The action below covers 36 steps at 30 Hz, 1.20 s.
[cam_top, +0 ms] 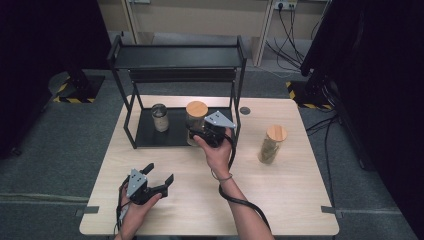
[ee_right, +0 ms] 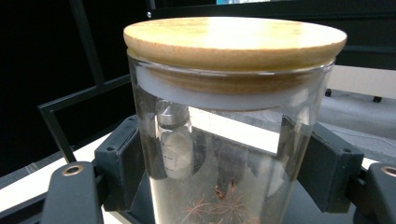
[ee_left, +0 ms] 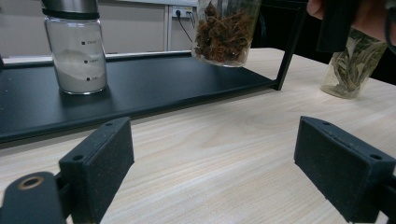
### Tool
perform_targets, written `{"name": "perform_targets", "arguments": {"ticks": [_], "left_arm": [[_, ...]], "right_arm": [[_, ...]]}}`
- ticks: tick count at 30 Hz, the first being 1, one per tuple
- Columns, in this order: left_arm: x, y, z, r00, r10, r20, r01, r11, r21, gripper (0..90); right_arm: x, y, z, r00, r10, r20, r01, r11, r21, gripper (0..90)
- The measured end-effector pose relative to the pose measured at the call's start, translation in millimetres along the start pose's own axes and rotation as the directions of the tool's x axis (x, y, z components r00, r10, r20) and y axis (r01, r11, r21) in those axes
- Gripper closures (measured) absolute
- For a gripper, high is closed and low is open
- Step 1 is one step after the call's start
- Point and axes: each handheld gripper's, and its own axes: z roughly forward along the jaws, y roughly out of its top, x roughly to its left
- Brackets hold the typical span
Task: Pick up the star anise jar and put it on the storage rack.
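Table: fills the frame's lower centre.
Rack: upper centre; white-powder jar already on its tray.
Star-anise jar: centre, clamped by right gripper, hanging just above the tray; setting down remains.
Leaf jar: centre right, apparently next.
Left gripper: lower left, wide, empty.

My tabletop is pale wood with rounded corners, standing on grey carpet. Dark curtains hang at both sides of me. Ahead runs a beige wall with a socket and black cables trailing down. Yellow-black hazard tape edges two stand bases on the floor.
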Motion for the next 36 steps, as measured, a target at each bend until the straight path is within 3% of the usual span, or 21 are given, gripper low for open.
{"name": "perform_targets", "arguments": {"ticks": [9, 36], "left_arm": [[-0.4, -0.1, -0.2, 1.0000, 0.004, -0.002, -0.004, 1.0000, -0.002, 11.7], [-0.4, -0.2, -0.7, 1.0000, 0.006, 0.003, -0.006, 1.0000, -0.002, 11.7]], "right_arm": [[-8.3, 2.6, 10.9, 0.9995, 0.027, 0.017, -0.027, 1.000, 0.012, 25.6], [-26.5, 15.4, 51.8, 0.9967, 0.045, 0.067, -0.049, 0.997, 0.052, 25.6]]}}
